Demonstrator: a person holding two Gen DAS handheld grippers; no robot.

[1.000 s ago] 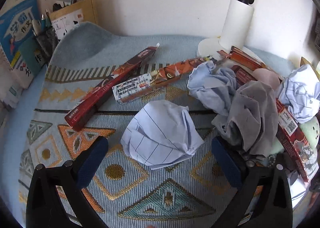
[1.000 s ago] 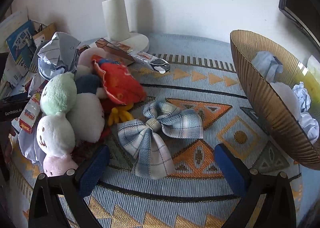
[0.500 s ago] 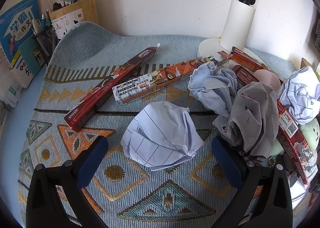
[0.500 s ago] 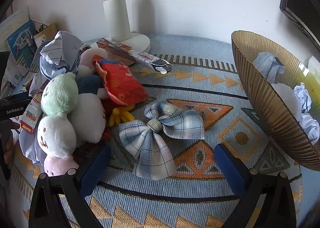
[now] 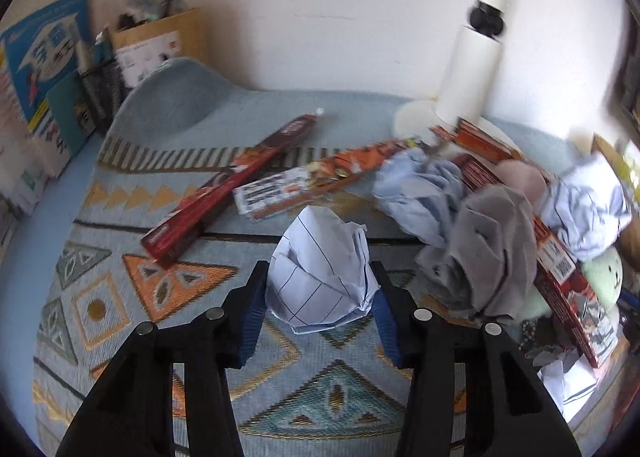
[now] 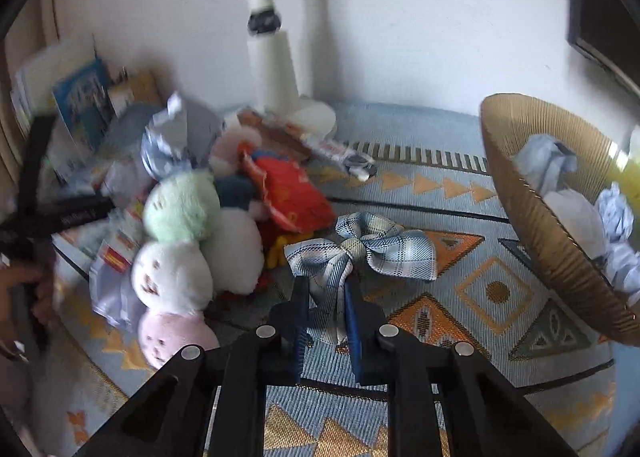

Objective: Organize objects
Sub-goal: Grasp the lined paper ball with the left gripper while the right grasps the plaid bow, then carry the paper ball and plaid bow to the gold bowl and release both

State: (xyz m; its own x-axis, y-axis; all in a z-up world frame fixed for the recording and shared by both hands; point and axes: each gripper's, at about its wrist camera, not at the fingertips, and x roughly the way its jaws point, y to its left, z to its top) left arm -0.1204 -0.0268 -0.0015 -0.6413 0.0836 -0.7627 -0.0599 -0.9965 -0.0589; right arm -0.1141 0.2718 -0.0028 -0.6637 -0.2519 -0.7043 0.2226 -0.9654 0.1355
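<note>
In the left wrist view my left gripper (image 5: 318, 293) is shut on a crumpled ball of lined paper (image 5: 320, 273), held just above the patterned cloth (image 5: 120, 257). In the right wrist view my right gripper (image 6: 327, 297) is shut on one lobe of a blue plaid bow (image 6: 384, 249), whose other lobe lies on the cloth. A gold ribbed bowl (image 6: 532, 217) at the right holds several crumpled papers (image 6: 544, 161).
More crumpled papers (image 5: 424, 193) and a grey one (image 5: 492, 241) lie right of the left gripper. Long red boxes (image 5: 224, 185) lie behind. Plush toys (image 6: 180, 209) are piled left of the bow. A white lamp base (image 5: 468, 85) stands at the wall. Books (image 5: 44, 57) stand far left.
Both grippers have closed from wide open: the left onto the lined paper ball, the right onto the plaid bow. Both views are blurred by motion.
</note>
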